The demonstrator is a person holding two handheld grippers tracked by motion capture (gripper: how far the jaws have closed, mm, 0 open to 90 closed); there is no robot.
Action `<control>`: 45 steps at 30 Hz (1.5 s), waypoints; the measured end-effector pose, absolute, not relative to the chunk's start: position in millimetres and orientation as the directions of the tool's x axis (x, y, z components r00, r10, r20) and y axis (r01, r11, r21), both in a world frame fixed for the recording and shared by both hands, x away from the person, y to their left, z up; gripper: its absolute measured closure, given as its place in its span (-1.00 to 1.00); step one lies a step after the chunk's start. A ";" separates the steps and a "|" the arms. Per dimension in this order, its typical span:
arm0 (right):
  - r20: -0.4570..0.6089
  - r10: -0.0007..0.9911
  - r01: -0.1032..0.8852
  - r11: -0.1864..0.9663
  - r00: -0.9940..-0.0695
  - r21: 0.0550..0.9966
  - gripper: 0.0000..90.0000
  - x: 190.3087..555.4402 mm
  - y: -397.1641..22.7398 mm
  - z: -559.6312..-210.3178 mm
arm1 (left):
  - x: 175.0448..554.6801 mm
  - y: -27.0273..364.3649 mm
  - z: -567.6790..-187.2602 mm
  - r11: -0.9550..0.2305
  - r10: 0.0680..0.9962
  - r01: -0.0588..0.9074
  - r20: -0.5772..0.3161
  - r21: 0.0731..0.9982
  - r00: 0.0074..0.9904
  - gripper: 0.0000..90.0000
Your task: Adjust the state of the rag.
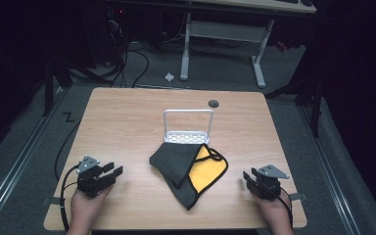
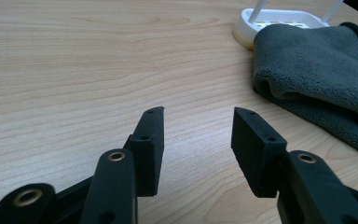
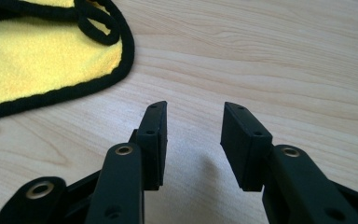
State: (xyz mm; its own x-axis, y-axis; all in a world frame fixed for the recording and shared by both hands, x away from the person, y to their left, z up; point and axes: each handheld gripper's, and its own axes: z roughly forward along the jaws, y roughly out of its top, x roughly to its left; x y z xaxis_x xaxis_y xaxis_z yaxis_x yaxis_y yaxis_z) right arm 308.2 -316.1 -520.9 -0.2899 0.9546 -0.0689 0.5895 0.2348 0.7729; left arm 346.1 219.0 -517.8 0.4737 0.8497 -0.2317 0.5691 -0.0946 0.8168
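Note:
A cloth, dark grey on one side and yellow on the other with a black hem (image 1: 190, 169), lies partly folded on the middle of the wooden table (image 1: 127, 122). Its grey fold (image 2: 317, 70) lies to the right in the left gripper view, and its yellow side (image 3: 37, 60) fills the upper left of the right gripper view. My left gripper (image 1: 112, 172) rests near the table's front left, open, nothing between its jaws (image 2: 198, 126). My right gripper (image 1: 249, 178) rests at the front right, open and empty too (image 3: 193, 121). Both sit well clear of the cloth.
A small white rack with an upright wire frame (image 1: 188, 128) stands just behind the cloth; its base (image 2: 279, 21) touches the cloth's far edge. A dark round hole (image 1: 213, 103) sits near the table's back edge. Beyond the table are a desk's legs and cables on the floor.

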 end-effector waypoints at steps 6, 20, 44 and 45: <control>-0.040 0.958 0.605 0.212 -0.284 0.767 0.34 310.4 -322.1 -523.2 | 347.4 217.5 -520.4 -0.097 0.850 0.575 -0.233 0.812 0.473 0.22; -0.027 0.956 0.601 0.206 -0.293 0.772 0.34 314.7 -318.8 -522.0 | 341.9 192.5 -511.3 -0.102 0.805 0.557 -0.260 0.825 0.533 0.13; -0.030 0.937 0.587 0.243 -0.348 0.772 0.36 313.4 -315.7 -520.8 | 384.3 30.7 -509.6 -0.496 0.655 0.466 -0.036 0.732 0.754 1.00; -0.030 0.937 0.587 0.243 -0.348 0.772 0.36 313.4 -315.7 -520.8 | 381.2 30.3 -511.7 -0.497 0.651 0.462 -0.035 0.735 0.758 1.00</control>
